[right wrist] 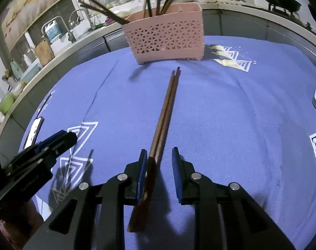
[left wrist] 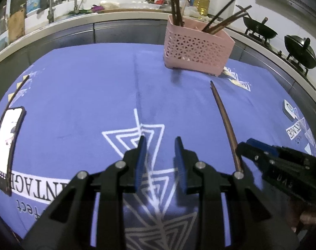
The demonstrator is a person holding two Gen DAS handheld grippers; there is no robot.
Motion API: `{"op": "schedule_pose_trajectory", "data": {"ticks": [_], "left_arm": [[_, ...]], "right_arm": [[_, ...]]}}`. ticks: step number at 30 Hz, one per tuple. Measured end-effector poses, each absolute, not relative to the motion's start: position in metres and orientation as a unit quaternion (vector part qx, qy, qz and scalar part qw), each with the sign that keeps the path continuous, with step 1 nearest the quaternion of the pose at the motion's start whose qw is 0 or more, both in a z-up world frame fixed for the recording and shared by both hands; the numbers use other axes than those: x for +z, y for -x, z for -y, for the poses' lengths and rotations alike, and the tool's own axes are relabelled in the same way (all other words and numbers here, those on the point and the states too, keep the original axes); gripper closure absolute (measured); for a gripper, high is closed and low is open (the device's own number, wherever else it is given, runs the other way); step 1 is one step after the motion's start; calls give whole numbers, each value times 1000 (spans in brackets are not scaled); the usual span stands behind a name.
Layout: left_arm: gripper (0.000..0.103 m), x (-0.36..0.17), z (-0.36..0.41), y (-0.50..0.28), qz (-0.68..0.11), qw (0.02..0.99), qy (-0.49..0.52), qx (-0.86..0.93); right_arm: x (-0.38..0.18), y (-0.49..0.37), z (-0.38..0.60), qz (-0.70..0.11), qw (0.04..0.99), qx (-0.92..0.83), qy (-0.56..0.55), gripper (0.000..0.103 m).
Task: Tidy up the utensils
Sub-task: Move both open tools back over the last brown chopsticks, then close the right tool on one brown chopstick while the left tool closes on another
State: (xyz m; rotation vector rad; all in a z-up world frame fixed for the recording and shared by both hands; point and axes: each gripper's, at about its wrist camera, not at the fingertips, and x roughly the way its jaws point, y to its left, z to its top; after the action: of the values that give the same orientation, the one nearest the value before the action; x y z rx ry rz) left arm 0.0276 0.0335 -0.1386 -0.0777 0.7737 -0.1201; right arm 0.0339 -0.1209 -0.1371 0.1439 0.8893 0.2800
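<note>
- My right gripper (right wrist: 159, 162) sits low over the blue cloth (right wrist: 230, 125), tipped downward, with a pair of brown chopsticks (right wrist: 168, 112) running between its blue pads (right wrist: 143, 173).
- The sticks lie side by side, touching, their far tips pointing to twelve o'clock, toward the pink basket (right wrist: 164, 39).
- The near ends pass along the inner face of the left-hand pad; the right-hand pad stands clear of them, so I read the claw as spread around the pair, not pinching it.
- Whether the left-hand pad actually touches the wood, I cannot tell.
- In my left camera the left gripper (left wrist: 161, 158) hangs over the white triangle print (left wrist: 135, 137) on the cloth, fingers parted, nothing between them.
- From there the chopsticks (left wrist: 224, 120) show as one thin brown line at about two o'clock, with the right gripper (left wrist: 251, 145) at their near end at three o'clock.
- The pink basket (left wrist: 197, 48) stands at one o'clock at the far edge of the cloth, with more chopsticks (left wrist: 224, 18) leaning out of its top.
- A phone (left wrist: 8, 145) with a lit screen lies at nine o'clock on the cloth.
- Beyond the table, a kitchen counter with taps (left wrist: 62, 2) at eleven o'clock and dark woks (left wrist: 260, 29) on the stove at two o'clock.
- In the right camera my left gripper (right wrist: 60, 139) shows at eight o'clock, well apart from the sticks.
</note>
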Motion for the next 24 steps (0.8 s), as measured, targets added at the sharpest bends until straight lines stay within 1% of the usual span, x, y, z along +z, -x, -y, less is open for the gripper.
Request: {"op": "schedule_pose_trajectory", "data": {"ticks": [10,15,24], "left_arm": [[77,-138,-24,-25,-378,923,24,-63],[77,-138,-24,-24,-378,923,27,-62],[77,-138,-25,-25,-382,922,29,-64]], "right_arm": [[-142,-34,120,-430,892,129,-43,78],[-144,-33,126,-433,892,119,-48,78],[-143,-33,109,-432,893,123,-20,78]]}}
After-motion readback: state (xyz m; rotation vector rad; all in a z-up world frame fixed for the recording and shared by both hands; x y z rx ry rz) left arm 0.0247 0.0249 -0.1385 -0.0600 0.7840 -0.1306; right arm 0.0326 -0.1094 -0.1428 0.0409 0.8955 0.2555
